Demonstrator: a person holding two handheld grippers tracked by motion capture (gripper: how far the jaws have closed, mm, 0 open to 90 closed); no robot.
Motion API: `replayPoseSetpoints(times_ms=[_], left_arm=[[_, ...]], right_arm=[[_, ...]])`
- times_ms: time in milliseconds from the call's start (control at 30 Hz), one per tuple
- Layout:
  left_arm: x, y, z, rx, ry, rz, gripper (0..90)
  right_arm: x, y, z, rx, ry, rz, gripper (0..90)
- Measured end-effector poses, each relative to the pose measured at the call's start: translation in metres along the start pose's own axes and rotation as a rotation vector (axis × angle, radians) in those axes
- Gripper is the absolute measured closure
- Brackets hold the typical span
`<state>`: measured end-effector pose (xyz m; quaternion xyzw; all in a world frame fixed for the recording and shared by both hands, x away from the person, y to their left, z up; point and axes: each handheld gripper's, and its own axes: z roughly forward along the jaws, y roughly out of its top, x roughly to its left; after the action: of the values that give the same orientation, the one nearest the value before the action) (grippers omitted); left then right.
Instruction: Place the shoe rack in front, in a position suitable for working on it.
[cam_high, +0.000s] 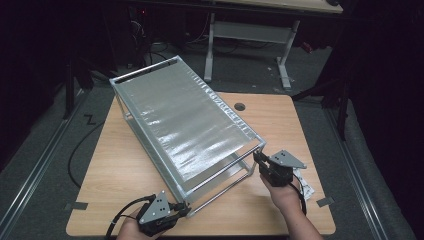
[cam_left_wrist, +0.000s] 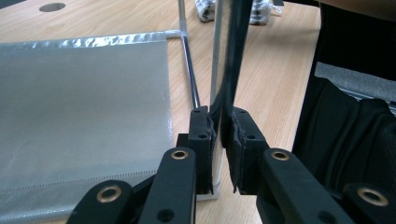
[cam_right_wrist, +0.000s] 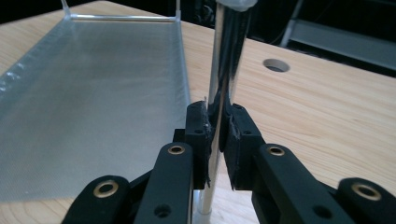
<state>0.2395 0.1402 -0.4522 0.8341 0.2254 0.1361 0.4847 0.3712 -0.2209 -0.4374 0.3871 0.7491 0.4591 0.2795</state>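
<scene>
- While both claws pinch its posts, the rack (cam_high: 182, 122) stands tilted across the middle of the desk (cam_high: 295, 130), running from far left to near right in the high view.
- Left claw (cam_high: 181, 207): pressed together on a chrome post at the rack's near corner, close to the desk's near edge; in the left gripper view the pads (cam_left_wrist: 205, 140) squeeze the post (cam_left_wrist: 226, 70) from both sides.
- Right claw (cam_high: 260, 161): pressed together on the post at the rack's right near corner; in the right gripper view the pads (cam_right_wrist: 201, 130) clamp the shiny post (cam_right_wrist: 226, 60), whose foot rests on the desk just below.
- No earlier picture is at hand, so only the grip itself can be told.
- Rack: a chrome tube frame with a silvery mesh sheet (cam_high: 175, 115) stretched over the top, and a lower shelf (cam_right_wrist: 93, 107) of the same mesh seen beside the right claw.
- Desk: light wood, with a round cable hole (cam_high: 240, 106) just beyond the rack.
- A small crumpled packet (cam_high: 304, 182) lies on the desk by the right hand (cam_high: 285, 197).
- Left hand (cam_high: 132, 231) comes in at the bottom edge, cable trailing from its claw.
</scene>
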Motion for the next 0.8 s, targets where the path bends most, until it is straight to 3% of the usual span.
replayPoseSetpoints(times_ms=[133, 233, 333, 467, 600, 700, 800], left_arm=[[-0.002, 0.0, 0.001, -0.003, 0.013, -0.002, 80.9], [-0.002, 0.002, 0.005, -0.005, 0.016, -0.01, 80.9], [0.0, 0.007, 0.012, 0.011, 0.0, -0.032, 80.7], [0.001, 0.019, 0.027, 0.04, -0.017, -0.012, 80.7], [0.002, 0.035, 0.055, 0.056, 0.029, 0.017, 80.3], [0.01, 0.045, 0.08, 0.033, 0.034, -0.033, 80.1], [0.013, 0.05, 0.101, -0.002, 0.047, -0.063, 80.1]], right_arm=[[0.0, 0.005, 0.018, 0.004, 0.019, -0.015, 80.0], [-0.003, 0.009, 0.026, 0.014, 0.023, 0.018, 73.3], [-0.005, 0.006, 0.018, 0.008, 0.003, 0.032, 64.2], [-0.016, -0.003, -0.002, 0.002, 0.01, 0.064, 60.4], [-0.026, -0.009, -0.018, -0.006, -0.039, 0.098, 56.8], [-0.029, -0.012, -0.029, -0.012, -0.055, 0.137, 57.2], [-0.027, -0.016, -0.037, -0.009, -0.069, 0.138, 57.1]])
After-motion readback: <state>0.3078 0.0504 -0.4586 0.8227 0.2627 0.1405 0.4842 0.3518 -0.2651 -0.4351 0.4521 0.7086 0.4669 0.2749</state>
